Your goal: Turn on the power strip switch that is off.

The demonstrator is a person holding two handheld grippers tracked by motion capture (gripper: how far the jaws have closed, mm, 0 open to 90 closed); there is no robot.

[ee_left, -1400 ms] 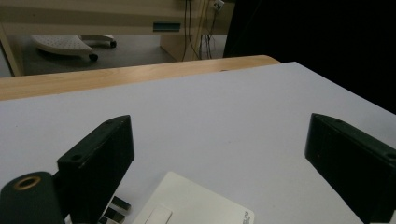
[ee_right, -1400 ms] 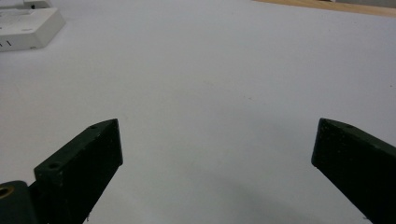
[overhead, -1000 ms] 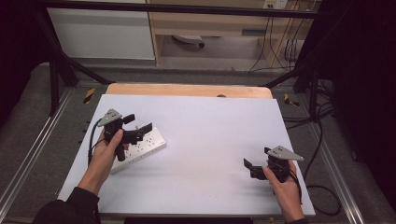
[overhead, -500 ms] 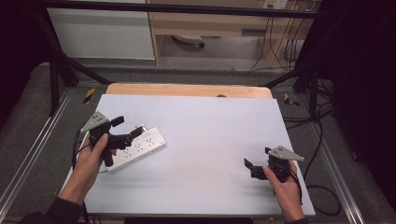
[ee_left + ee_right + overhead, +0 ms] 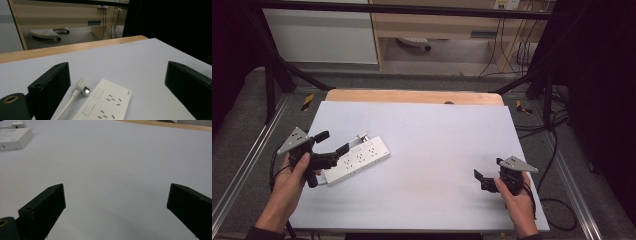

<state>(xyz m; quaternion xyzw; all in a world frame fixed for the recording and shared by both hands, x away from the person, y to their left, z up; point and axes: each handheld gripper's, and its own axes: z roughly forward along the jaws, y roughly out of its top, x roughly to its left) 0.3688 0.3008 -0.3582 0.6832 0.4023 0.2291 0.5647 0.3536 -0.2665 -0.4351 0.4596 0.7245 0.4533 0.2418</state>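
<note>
Looking along your left gripper (image 5: 117, 85), you see the plug (image 5: 82, 88) beside one power strip (image 5: 105, 105); the high view blurs it. Both grippers' jaws, the right gripper (image 5: 488, 174) included, are spread wide on nothing.

Work surface: a table (image 5: 422, 145) whose top is covered by a plain white sheet, with a strip of bare light wood exposed along the far edge (image 5: 412, 96). Directly on the white surface, toward the left side, lies a white power strip (image 5: 359, 161), flat, sockets facing up, set at a slant to the table edges. Its white plug (image 5: 82, 88) and cord (image 5: 65, 107) lie on the surface just beside the strip.
</note>
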